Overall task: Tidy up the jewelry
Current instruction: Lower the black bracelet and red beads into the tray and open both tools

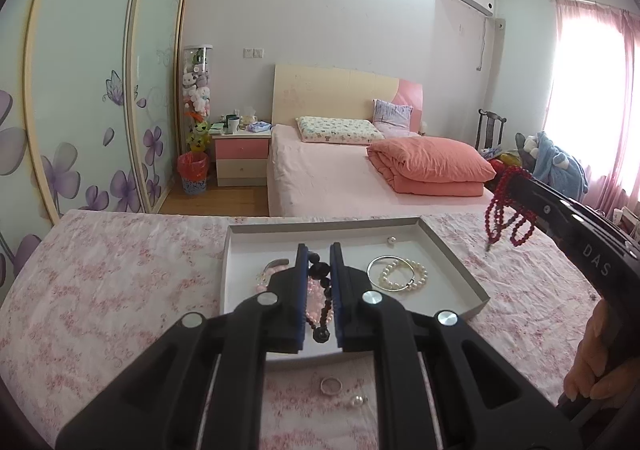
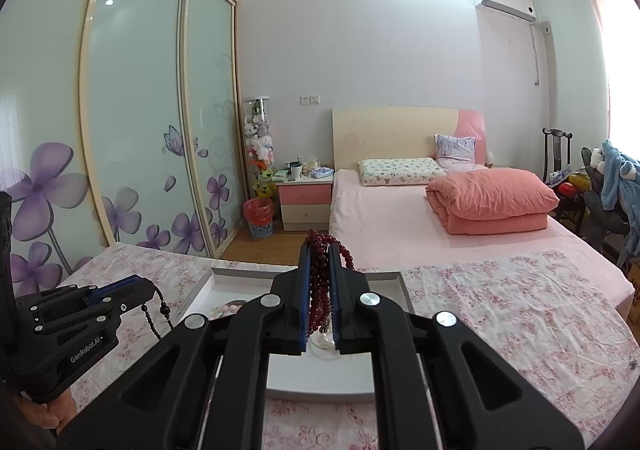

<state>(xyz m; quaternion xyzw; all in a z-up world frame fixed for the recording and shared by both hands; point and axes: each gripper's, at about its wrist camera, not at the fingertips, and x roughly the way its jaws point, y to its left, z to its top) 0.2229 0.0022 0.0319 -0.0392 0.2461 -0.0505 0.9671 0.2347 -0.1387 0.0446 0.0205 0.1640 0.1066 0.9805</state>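
Left gripper hovered over the tray, fingers narrow, clamped on a black bead string. String ran down between the pads and hung below them; in the right wrist view it dangled in a loop off the left gripper above the cloth.

Right gripper fingers narrow, closed on a red bead string. Several red loops bunched between the pads, some spilling over the tips. In the left wrist view the same red loops hung free from the right gripper, above the bench beyond the tray's right edge, clear of the cloth.

Tray sat on the floral cloth covering the bench, near the bench's far edge. Inside the tray: pearl bracelet lying inside a silver bangle, toward the tray's right side; a small pearl near the tray's far right corner; pink beads under the left gripper; a curved pink-grey piece at its left, kind unclear.

On the cloth at the bench's near edge, outside the tray: a ring and a pearl stud just beside it.

A hand held the right gripper's handle.
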